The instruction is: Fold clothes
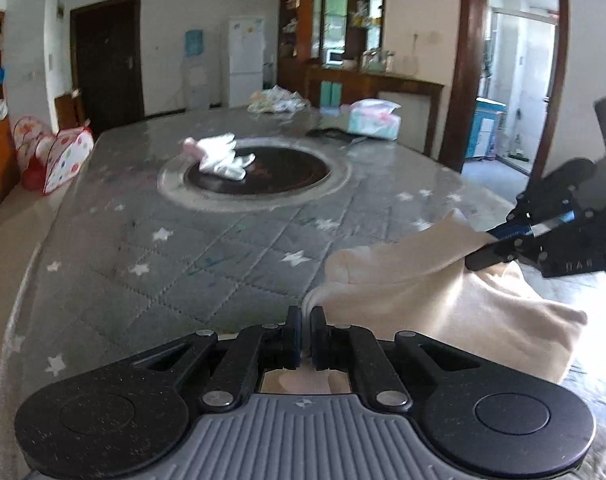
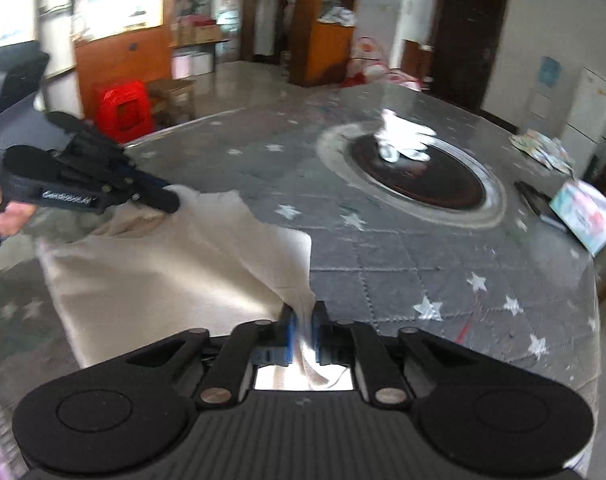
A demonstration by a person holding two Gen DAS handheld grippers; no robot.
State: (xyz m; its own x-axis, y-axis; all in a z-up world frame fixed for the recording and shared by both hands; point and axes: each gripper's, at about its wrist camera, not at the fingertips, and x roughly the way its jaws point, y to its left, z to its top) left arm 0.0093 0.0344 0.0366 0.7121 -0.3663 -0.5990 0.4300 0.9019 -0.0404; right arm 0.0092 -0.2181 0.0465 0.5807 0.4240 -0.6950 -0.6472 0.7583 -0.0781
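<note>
Two grippers, one cream garment (image 2: 175, 276), both clamped on it. Left gripper (image 1: 306, 334) pinches one edge of the cloth, right gripper (image 2: 303, 334) pinches another; garment is stretched between them, lifted partly off the star-quilted table (image 1: 175, 256). One white crumpled garment (image 1: 223, 156) lies on the table's dark centre disc, further right one tissue pack (image 1: 377, 118).

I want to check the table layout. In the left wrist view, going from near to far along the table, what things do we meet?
Cream cloth garment → small white crumpled garment on dark round inset → pastel crumpled clothes pile.
</note>
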